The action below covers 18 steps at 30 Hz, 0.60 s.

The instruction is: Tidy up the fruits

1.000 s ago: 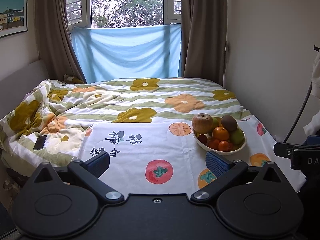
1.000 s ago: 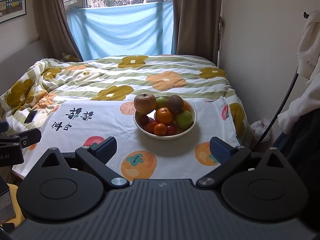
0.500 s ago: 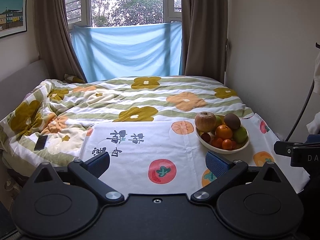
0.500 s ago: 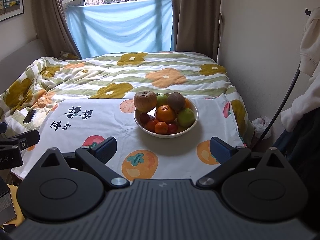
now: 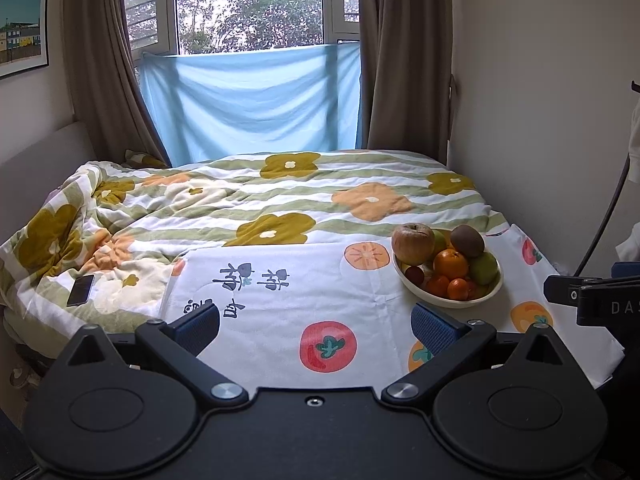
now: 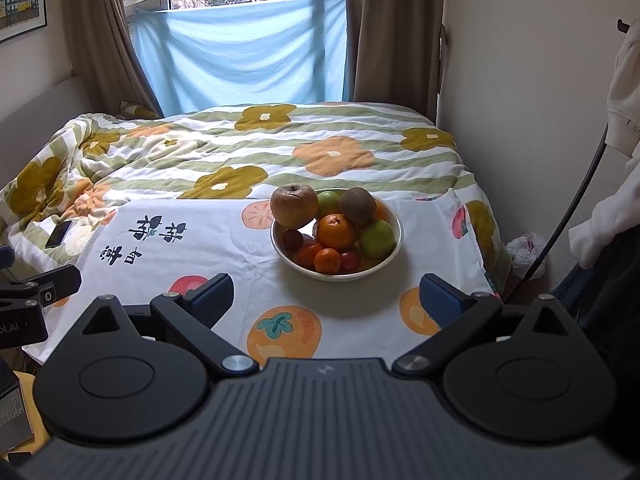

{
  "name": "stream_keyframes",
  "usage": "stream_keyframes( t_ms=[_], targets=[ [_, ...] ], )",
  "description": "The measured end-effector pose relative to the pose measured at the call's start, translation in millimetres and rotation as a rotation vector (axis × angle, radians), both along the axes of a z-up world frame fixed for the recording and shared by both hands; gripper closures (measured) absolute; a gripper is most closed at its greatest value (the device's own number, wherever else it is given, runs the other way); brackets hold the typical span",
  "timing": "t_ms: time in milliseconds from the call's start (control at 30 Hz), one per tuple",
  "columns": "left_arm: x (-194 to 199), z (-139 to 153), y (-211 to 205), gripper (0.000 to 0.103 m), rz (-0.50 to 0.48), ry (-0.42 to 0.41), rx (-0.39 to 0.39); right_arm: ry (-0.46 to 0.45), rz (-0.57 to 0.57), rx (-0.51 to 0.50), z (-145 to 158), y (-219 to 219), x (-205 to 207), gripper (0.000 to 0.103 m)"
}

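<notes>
All the fruits sat piled in one white bowl (image 6: pixel 394 248) on a bench covered with a fruit-print cloth (image 6: pixel 224 248), at the foot of a bed (image 6: pixel 280 148). In the right wrist view the bowl was at about 12 o'clock from the right gripper (image 6: pixel 326 300), close ahead. In the left wrist view it was at about 2 o'clock from the left gripper (image 5: pixel 316 324). A big brown apple (image 6: pixel 294 205) lay at the 10 o'clock side of the pile, a kiwi (image 6: pixel 358 206) at 1 o'clock, a green apple (image 6: pixel 377 239) at 3 o'clock, an orange (image 6: pixel 336 232) in the middle, and small oranges (image 6: pixel 327 261) and red fruits (image 6: pixel 293 239) at the near side. No fruit lay loose on the cloth. Both grippers were spread wide and held nothing. They hung above the near edge of the bench. A phone (image 5: pixel 81 290) lay on the quilt at 9 o'clock, well apart from the bowl. This scene could fit two stages: the fruits were all gathered in the bowl and the job was near done, or they were waiting to be taken out and sorted on the cloth. The pictures did not settle which. Any grip on this pile would need care, because the round fruits leaned on each other and could roll.
</notes>
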<state>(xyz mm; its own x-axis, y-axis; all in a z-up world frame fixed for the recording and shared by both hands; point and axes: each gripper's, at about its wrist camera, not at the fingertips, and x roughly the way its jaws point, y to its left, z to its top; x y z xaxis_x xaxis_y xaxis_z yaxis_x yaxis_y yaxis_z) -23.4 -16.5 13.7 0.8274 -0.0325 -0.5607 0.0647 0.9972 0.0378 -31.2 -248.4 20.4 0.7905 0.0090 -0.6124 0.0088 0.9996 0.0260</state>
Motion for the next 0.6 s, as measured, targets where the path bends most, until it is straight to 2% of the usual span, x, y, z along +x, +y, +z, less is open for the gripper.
stream_keyframes(
  t_ms=[600],
  targets=[
    [4.4,-2.1,0.4,0.000,0.003,0.001,0.006,0.007,0.008,-0.001,-1.4,7.5,8.7,0.000]
  ],
)
